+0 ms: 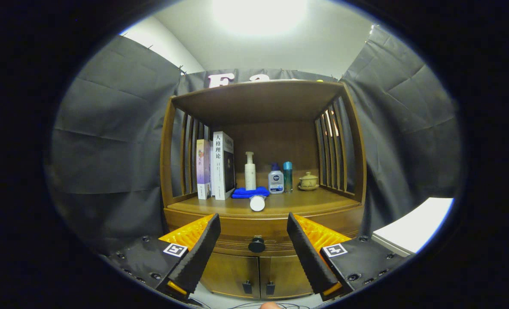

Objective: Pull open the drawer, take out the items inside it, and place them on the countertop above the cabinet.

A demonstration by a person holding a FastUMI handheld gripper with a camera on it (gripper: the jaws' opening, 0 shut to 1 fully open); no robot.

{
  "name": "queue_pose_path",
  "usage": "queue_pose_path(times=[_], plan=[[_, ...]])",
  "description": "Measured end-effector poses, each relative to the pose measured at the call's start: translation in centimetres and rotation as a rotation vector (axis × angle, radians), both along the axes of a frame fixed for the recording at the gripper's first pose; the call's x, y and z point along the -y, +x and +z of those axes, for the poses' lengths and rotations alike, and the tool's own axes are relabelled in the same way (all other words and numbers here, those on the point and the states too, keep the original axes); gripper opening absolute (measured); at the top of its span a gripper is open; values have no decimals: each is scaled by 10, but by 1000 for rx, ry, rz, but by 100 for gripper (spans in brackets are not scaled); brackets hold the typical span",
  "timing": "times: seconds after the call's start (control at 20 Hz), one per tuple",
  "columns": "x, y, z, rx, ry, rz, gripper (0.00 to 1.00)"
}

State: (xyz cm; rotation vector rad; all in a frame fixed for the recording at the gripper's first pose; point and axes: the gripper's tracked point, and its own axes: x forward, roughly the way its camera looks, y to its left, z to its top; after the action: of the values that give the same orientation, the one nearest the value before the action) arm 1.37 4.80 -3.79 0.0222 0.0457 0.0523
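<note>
Your gripper (254,240) sits low in the frame, released, its two fingers (202,249) spread wide and grasping nothing. Dead centre between them, a little beyond the tips, is the drawer (254,229) with its dark round knob (257,244). The drawer front sits flush with the cabinet (237,274); it looks closed, and its contents are hidden from you.

Below the knob, at bottom centre, two cabinet doors meet, each with a small dark pull (247,286).

Above the drawer runs the countertop (314,204), mid-frame, roofed by a wooden shelf top and flanked by slatted sides. On it, from left of centre to right:
- two upright books (222,165), against the left slats
- a blue cloth (250,192), folded flat
- a white pump bottle (250,171), standing at the cloth's back edge
- a white tube (257,202), lying down, cap end toward you, just in front of the cloth
- a small blue-capped bottle (275,179)
- a teal can (288,176), just beside it
- a small lidded pot (308,181), nearest the right slats

At lower right of the frame, a white surface (413,229) stands apart from the cabinet.
</note>
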Motion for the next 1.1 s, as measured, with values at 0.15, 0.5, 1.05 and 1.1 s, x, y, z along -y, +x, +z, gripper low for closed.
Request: queue_pose_path(times=[0.15,0.5,1.05,1.1], plan=[[5,-14,8,-7,32,10,98],[23,-19,32,31,67,-18,98],[29,-23,27,11,51,-4,96],[27,-22,26,5,54,2,96]])
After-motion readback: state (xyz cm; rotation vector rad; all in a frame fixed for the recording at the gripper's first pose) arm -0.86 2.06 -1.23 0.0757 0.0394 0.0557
